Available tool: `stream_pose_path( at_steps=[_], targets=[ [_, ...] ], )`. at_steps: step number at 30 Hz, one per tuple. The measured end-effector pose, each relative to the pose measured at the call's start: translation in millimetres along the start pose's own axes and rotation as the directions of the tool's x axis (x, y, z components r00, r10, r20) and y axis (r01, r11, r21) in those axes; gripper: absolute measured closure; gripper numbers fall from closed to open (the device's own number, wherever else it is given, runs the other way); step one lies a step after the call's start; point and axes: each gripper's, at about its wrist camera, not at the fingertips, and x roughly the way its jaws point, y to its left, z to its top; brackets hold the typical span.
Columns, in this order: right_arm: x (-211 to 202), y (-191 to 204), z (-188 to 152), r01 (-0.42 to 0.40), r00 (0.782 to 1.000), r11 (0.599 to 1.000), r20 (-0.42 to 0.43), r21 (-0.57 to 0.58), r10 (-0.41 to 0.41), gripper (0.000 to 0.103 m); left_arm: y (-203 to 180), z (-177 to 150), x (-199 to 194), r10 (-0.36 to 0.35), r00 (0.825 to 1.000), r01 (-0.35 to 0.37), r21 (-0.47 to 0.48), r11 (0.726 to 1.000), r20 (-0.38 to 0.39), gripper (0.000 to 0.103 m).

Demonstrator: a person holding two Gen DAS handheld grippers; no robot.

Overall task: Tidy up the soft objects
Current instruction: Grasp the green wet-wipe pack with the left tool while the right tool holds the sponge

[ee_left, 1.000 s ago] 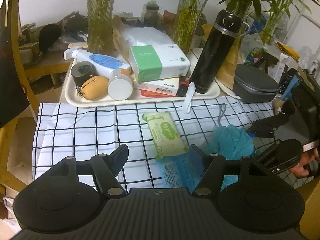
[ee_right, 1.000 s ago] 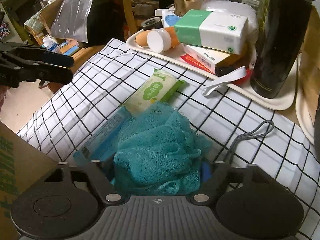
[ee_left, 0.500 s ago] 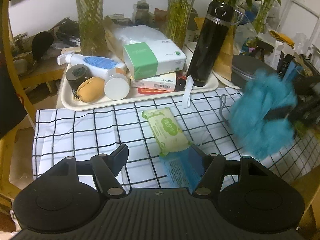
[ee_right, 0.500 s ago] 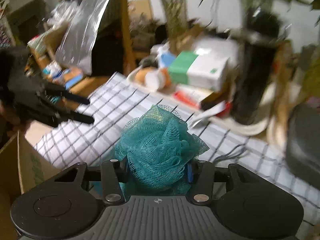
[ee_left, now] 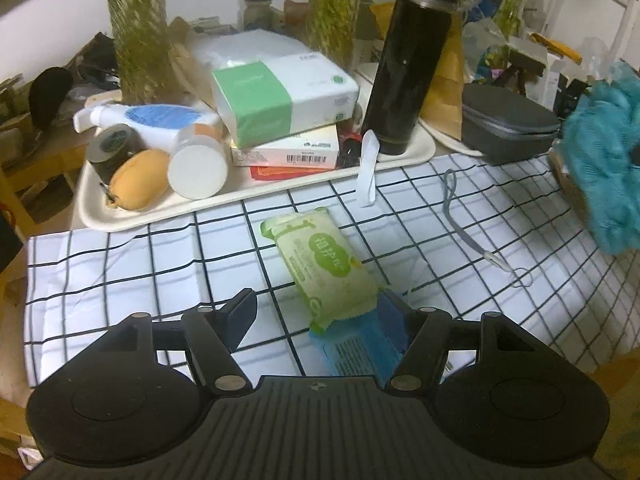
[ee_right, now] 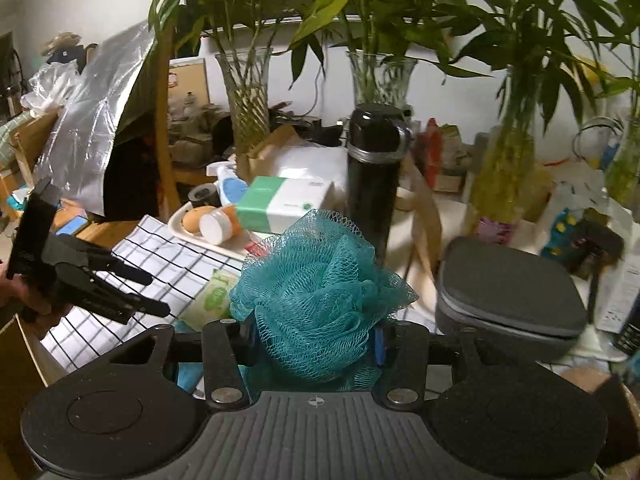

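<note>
My right claw is pinching the teal bath sponge, its jaws having just closed in on the mesh, and the sponge hangs in the air above the right side of the desk, clear of the checked cloth. In my left claw's view the sponge shows as a blurred teal mass at the far right edge. My left claw is spread with nothing pressed between its fingers; it hovers low over the near edge of the cloth. The green wipes packet lies on the cloth just beyond it, its near end overlapping a blue packet that sits by my right finger. Farther back, a cream tray carries a tissue box, a black flask and a spray bottle. A grey case rests to the right.
</note>
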Motion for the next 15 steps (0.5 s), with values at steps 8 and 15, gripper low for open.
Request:
stream_pose_path(
  at_steps=[8, 15],
  targets=[
    [-13, -8, -9, 0.033, 0.999, 0.999, 0.002, 0.024, -0.033, 0.052, 9, 7, 44, -0.032, 0.998, 0.028, -0.067, 0.997, -0.058, 0.036],
    [-4, -11, -15, 0.014, 0.999, 1.000, -0.037, 0.021, -0.014, 0.052, 6, 19, 68, -0.035, 0.999, 0.032, -0.075, 0.997, -0.030, 0.027]
  ],
)
